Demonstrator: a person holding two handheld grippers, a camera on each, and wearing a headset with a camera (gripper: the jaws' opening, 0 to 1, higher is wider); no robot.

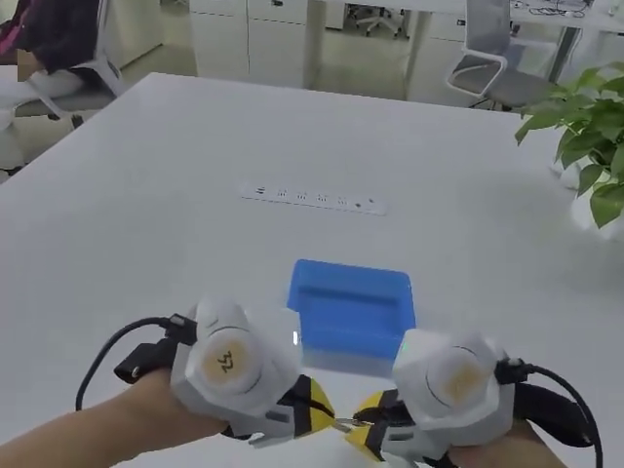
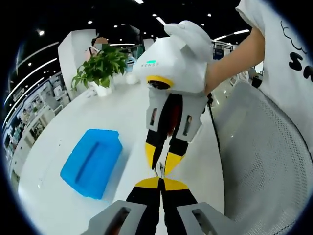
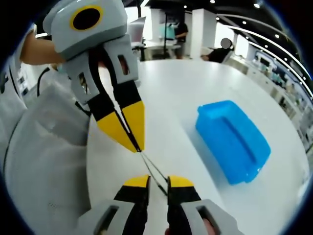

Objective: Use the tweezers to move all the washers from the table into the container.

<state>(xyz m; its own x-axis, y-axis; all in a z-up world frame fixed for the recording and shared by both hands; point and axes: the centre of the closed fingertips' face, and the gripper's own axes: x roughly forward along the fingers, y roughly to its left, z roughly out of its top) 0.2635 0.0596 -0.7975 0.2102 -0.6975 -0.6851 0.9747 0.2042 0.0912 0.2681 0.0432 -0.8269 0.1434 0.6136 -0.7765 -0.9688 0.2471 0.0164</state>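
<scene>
White counter [image 1: 146, 195] runs through an open office. The blue container [image 1: 351, 307] lies just beyond the point where the jaws meet, near enough to drop washers into. The left gripper [image 1: 320, 408] and right gripper [image 1: 366, 421] point tip to tip, probably to settle the tweezers [image 3: 152, 171] into a grip fit for pinching.

In the right gripper view the left jaws are pressed together on the tweezers' joined end. The two thin legs fan out into the narrow gap between the right jaws; I cannot tell whether those jaws press on them. In the left gripper view the tweezers shrink to a sliver of metal between opposing tips, with the container off to one side. Washers are too small to make out.
</scene>
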